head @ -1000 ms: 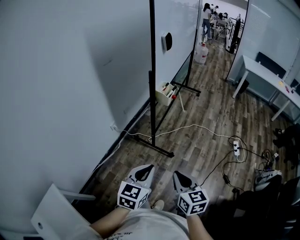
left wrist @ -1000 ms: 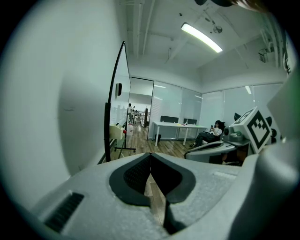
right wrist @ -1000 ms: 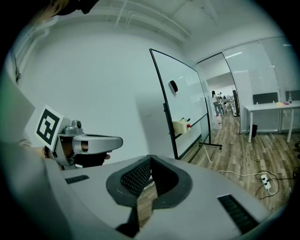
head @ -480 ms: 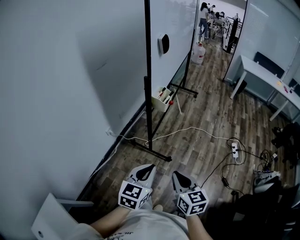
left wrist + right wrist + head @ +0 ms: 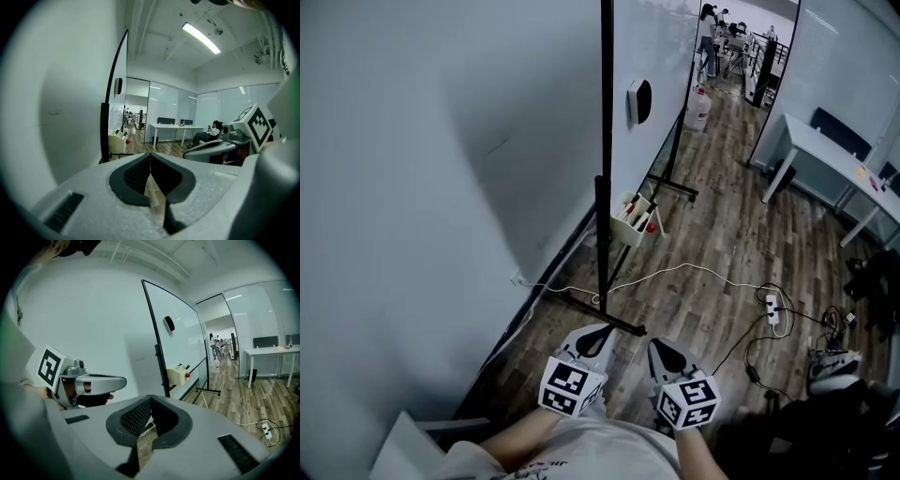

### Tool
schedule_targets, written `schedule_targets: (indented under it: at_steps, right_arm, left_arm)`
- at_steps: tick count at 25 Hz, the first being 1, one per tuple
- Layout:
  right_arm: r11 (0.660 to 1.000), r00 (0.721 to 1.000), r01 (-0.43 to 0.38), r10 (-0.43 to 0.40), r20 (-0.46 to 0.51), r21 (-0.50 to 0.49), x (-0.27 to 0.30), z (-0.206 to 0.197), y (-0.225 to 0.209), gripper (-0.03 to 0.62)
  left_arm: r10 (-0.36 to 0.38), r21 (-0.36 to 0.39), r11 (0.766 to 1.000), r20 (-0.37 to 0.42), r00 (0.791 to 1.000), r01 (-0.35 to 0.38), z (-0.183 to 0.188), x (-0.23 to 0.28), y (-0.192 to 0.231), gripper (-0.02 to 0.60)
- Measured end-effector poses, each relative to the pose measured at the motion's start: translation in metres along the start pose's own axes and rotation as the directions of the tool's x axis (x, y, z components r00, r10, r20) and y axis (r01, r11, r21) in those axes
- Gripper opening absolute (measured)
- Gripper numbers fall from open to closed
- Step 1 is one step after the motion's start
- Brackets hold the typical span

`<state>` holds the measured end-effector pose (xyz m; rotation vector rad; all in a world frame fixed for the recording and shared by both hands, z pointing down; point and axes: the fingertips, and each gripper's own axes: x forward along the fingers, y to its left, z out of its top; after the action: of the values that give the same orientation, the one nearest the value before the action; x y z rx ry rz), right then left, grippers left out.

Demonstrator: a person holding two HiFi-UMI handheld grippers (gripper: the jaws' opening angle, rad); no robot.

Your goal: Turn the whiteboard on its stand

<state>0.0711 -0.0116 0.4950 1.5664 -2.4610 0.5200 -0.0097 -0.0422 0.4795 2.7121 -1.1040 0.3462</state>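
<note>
The whiteboard [image 5: 661, 56] stands edge-on ahead of me, its black near post [image 5: 605, 187] rising from a floor foot [image 5: 605, 317]. A black eraser [image 5: 639, 101] clings to its face, and a cream tray [image 5: 630, 225] with markers hangs low on it. My left gripper [image 5: 598, 336] and right gripper [image 5: 659, 349] are held side by side, just short of the foot, touching nothing. Both are shut and empty: the left jaws [image 5: 150, 154] and right jaws [image 5: 151, 399] meet at the tips. The right gripper view shows the board [image 5: 183, 348] ahead and the left gripper [image 5: 89, 383] beside it.
A white wall [image 5: 422, 187] runs along the left. A white cable and power strip [image 5: 774, 305] lie on the wood floor. A white desk [image 5: 825, 150] stands right, a water jug [image 5: 699, 105] beyond the board, dark gear [image 5: 862, 281] far right. People stand at the far end.
Both grippers have moved forward together, and the stand's foot and post now lie closer in front of them. The jaws have stayed shut.
</note>
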Motion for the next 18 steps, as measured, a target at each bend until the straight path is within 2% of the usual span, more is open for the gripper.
schedule_targets:
  at_steps: [8,18]
  right_arm:
    - [1.0,1.0,0.026,-0.026,0.004,-0.012,0.046,0.019,-0.005,0.006]
    - [0.999,0.999,0.05,-0.05,0.0,-0.011,0.062,0.033,-0.024,0.006]
  left_arm:
    - [-0.014,0.013,1.0,0.03,0.999,0.013,0.015,0.021,0.049,0.011]
    - [-0.025,0.022,0.999,0.035,0.999,0.025,0.023,0.043,0.062,0.011]
